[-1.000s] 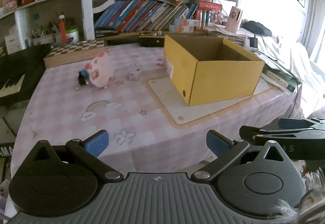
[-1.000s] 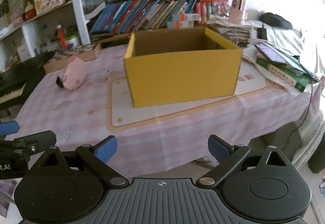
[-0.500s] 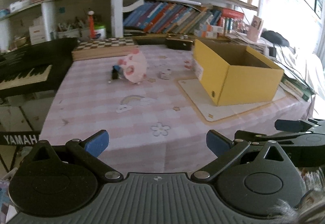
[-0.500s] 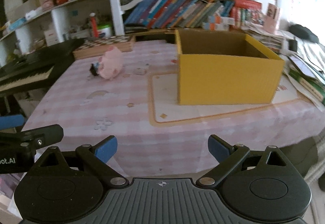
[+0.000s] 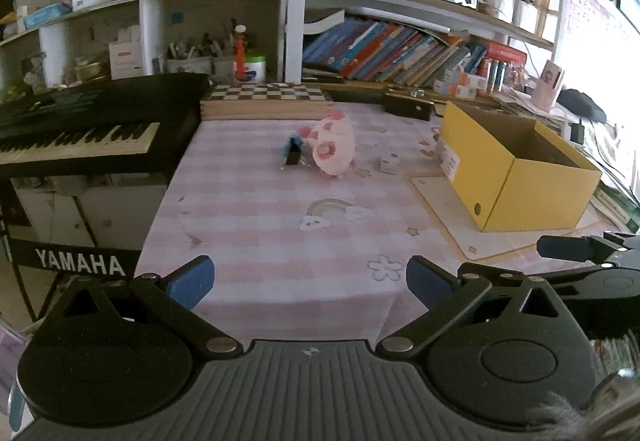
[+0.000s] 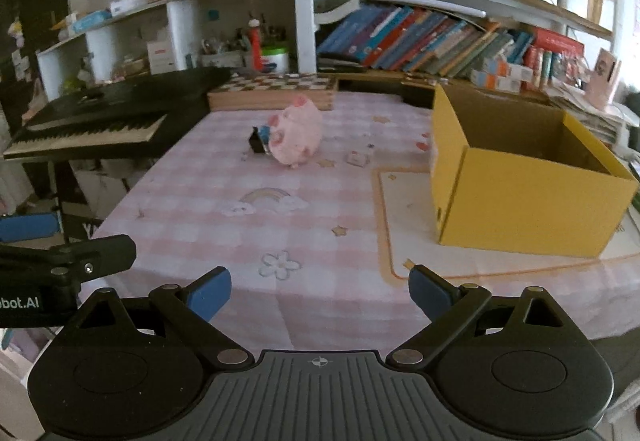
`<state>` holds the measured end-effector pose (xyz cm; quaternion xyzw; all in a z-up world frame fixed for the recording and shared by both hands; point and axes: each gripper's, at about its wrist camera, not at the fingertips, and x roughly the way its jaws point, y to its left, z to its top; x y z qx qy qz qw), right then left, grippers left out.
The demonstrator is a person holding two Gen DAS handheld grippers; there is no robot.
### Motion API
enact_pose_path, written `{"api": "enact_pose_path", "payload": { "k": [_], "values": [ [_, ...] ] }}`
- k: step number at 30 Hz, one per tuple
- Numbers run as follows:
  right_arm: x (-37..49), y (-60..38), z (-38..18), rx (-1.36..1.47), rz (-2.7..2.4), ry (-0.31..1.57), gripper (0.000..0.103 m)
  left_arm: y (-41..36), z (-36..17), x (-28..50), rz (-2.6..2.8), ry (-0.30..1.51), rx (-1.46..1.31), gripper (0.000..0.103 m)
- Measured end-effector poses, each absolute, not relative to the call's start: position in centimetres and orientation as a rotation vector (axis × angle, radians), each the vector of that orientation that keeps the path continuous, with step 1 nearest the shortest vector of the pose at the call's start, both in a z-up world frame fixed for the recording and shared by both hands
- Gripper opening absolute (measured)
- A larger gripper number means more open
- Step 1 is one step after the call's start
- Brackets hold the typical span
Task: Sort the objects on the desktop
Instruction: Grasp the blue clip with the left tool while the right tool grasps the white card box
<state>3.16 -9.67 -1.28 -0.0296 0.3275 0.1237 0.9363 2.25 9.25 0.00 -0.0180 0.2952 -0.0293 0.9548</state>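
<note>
Nearest in both wrist views are the claws themselves. The left claw has its blue-padded fingers spread wide with nothing between them, and it hangs off the near edge of the table, which is covered in a pink-and-white checked cloth with rainbow, star and flower prints. The right claw is likewise spread apart and empty, held just off the same near edge; each claw shows at the side of the other's view.

Further in, on the right part of the table, a cream-coloured mat with an orange border lies flat, and an open yellow cardboard box stands on it; the part of its inside that shows holds nothing.

Beyond the middle of the table sits a pink plush pig toy, with a small black and blue object touching or just beside its left side; what it is cannot be made out. A small white cube-like item lies between the pig and the box.

At the far edge rests a wooden chessboard box. To the left stands a black Yamaha keyboard, and behind everything rise white shelves of books and clutter.
</note>
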Motion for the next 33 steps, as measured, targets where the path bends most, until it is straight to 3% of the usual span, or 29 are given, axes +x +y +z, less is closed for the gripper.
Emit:
{"api": "enact_pose_path", "payload": {
  "k": [13,33],
  "values": [
    [5.8,-8.4,-1.5,-0.075,0.280,0.670,0.097,9.5,-0.1,4.1,-0.059,0.599,-0.043,0.103],
    [15.7,-9.3,-2.2,-0.074,0.312,0.693,0.096,8.3,-1.2,14.4,-0.026,0.647,-0.068,0.103]
  ]
}}
